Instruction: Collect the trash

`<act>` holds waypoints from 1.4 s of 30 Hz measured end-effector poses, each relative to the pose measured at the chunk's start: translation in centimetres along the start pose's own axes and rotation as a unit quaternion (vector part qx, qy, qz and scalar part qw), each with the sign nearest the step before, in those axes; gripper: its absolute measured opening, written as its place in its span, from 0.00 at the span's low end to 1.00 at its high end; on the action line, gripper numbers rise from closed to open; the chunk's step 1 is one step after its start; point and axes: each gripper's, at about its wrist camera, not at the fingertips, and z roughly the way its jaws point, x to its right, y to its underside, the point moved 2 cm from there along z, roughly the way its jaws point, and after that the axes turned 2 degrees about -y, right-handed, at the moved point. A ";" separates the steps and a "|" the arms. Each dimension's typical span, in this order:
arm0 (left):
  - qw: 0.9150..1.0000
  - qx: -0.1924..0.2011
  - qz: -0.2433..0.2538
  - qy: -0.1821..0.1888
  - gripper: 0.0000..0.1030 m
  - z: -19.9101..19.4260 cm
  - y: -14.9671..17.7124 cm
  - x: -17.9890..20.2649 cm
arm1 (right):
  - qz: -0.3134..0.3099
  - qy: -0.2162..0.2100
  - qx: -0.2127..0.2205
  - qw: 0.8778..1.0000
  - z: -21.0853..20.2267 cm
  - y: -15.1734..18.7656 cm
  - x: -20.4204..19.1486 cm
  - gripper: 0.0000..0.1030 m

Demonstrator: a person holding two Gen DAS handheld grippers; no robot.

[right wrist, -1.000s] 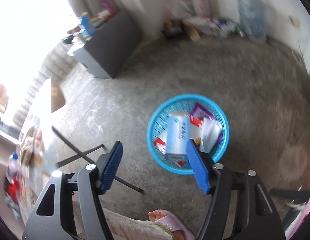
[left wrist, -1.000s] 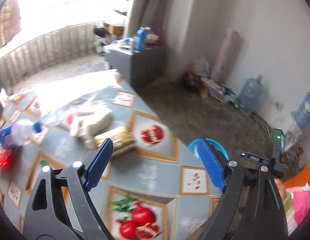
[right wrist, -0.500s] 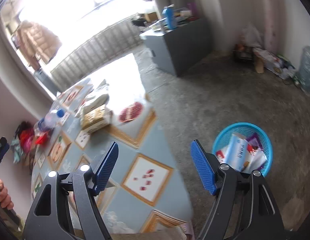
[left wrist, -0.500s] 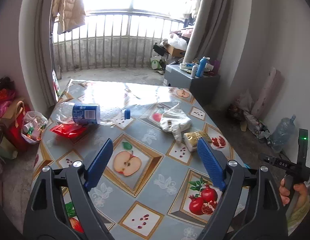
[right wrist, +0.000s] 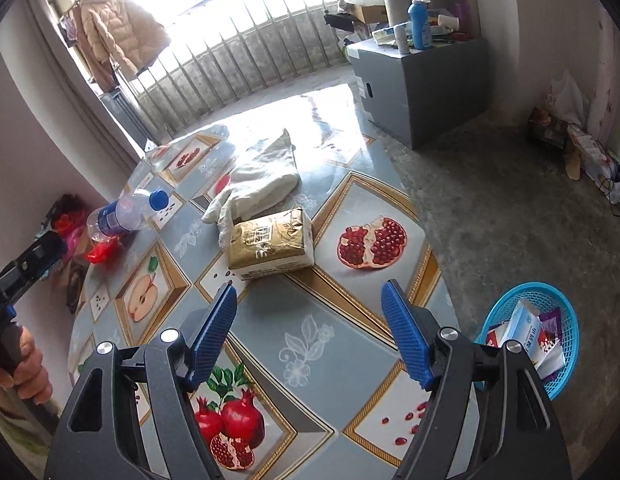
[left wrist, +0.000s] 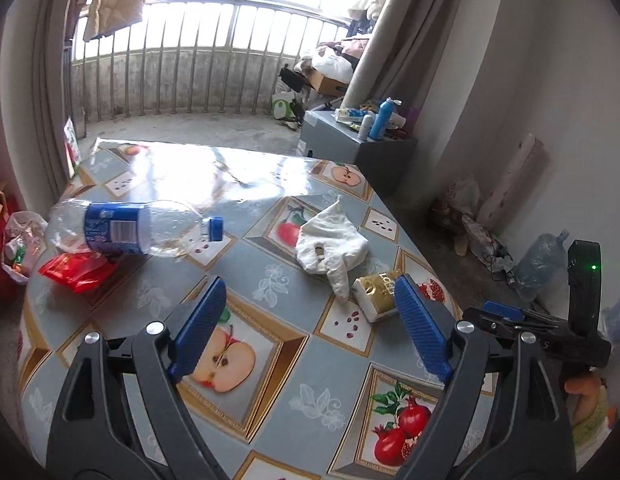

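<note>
A gold and white paper pack lay on the fruit-patterned table, just ahead of the right gripper, whose blue pads stood wide apart, holding nothing. A white cloth touched the pack's far side. The left gripper was wide too, empty. A round blue plastic basket of trash sat on the floor to the right.

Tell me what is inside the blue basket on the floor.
The blue basket holds a white-and-blue carton, a purple wrapper and red-and-white packaging. Anything beneath them, and the basket's bottom, is covered.
</note>
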 end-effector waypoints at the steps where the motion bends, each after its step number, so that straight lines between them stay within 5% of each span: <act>1: 1.000 -0.006 0.002 0.008 0.77 1.1 -0.4 0.1 | -0.002 -0.001 -0.002 1.000 0.6 -0.4 -0.2 0.71; 10: 0.994 -0.086 0.030 0.061 0.55 14.0 -3.6 1.6 | -0.006 -0.029 -0.024 0.999 5.6 -3.1 -0.3 0.69; 18: 0.984 -0.166 0.035 0.046 0.12 21.4 -1.0 2.0 | 0.015 -0.068 -0.070 0.995 9.6 -3.4 0.0 0.34; 21: 0.985 -0.164 0.040 0.035 0.00 20.7 -0.1 2.2 | 0.017 -0.074 -0.071 0.995 9.4 -3.1 0.2 0.29; 32: 0.978 -0.205 0.004 0.040 0.00 11.8 7.1 2.5 | -0.016 -0.128 -0.118 0.985 6.5 1.2 -0.3 0.24; 38: 0.974 -0.218 -0.024 0.052 0.00 6.0 12.0 2.8 | -0.067 -0.110 -0.121 0.984 3.7 4.4 -1.2 0.25; 42: 0.973 -0.214 -0.061 0.061 0.00 3.4 13.8 1.9 | -0.048 -0.080 -0.116 0.989 1.8 5.0 -0.6 0.37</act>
